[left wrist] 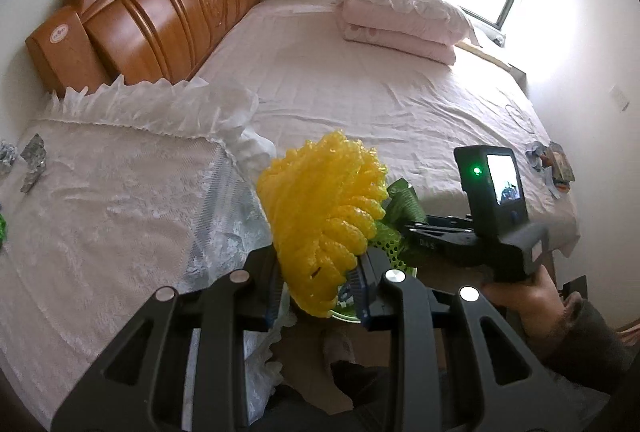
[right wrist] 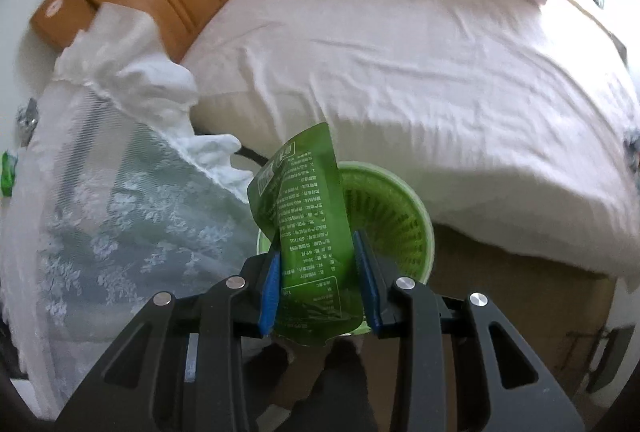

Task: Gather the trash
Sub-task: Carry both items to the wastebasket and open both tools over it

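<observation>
- Left hand-held gripper [left wrist: 316, 282]: clamped on a yellow foam net [left wrist: 324, 216], held near the bed [left wrist: 360, 92], above the bin.
- Right hand-held gripper [right wrist: 318, 288]: clamped on a green pouch [right wrist: 308, 232], directly over the green bin [right wrist: 400, 216].
- Bin: on the floor between bed and lace-covered table [left wrist: 120, 212].
- Foil scraps [left wrist: 34, 162]: far left on the table.
</observation>
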Tool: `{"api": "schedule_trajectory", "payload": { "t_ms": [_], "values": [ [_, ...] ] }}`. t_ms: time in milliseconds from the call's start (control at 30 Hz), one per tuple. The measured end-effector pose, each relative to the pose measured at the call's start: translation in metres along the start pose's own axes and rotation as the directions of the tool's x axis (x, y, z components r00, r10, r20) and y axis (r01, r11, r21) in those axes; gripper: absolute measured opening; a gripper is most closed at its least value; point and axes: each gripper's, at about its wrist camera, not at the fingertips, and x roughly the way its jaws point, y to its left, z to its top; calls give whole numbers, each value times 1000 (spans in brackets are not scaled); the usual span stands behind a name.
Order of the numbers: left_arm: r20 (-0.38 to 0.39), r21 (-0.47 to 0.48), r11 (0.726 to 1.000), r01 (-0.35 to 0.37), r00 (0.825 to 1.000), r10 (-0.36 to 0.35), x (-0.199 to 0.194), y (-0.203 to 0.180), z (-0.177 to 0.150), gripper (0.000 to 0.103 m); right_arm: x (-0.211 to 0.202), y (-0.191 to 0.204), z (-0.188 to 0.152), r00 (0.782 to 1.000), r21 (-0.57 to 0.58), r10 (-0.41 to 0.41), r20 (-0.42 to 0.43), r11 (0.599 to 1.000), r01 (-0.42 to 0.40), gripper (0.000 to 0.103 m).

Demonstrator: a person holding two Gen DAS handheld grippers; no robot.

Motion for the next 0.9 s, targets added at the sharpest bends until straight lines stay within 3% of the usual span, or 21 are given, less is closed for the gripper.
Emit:
{"api": "schedule_trajectory", "payload": {
  "t_ms": [233, 467, 500, 600, 633, 767, 900],
  "values": [
    [-67, 6, 1000, 0, 998, 1, 40, -15, 7, 28, -14, -6, 4, 999, -25, 17, 51, 1000, -16, 34],
    [-228, 44, 995, 93, 970, -80, 137, -57, 3, 28, -41, -22, 2, 994, -43, -39, 106, 998, 44, 34],
    [-240, 50, 994, 96, 967, -81, 145, -62, 2, 35, -44, -28, 1, 993, -41, -53, 110, 997, 58, 34],
    [-278, 85, 990, 115, 957, -87, 168, -81, 0, 76, -47, -41, 1, 992, -21, -62, 108, 998, 65, 34],
    [-274, 92, 989, 112, 958, -83, 169, -85, 0, 81, -47, -45, 2, 992, -16, -64, 106, 998, 66, 34],
    [-245, 109, 989, 97, 967, -67, 165, -95, 4, 91, -45, -54, 3, 993, -13, -66, 94, 998, 67, 34],
    [-242, 57, 995, 87, 968, -70, 158, -88, 10, 95, -41, -57, 2, 995, -27, -60, 80, 998, 63, 34]
  ]
}}
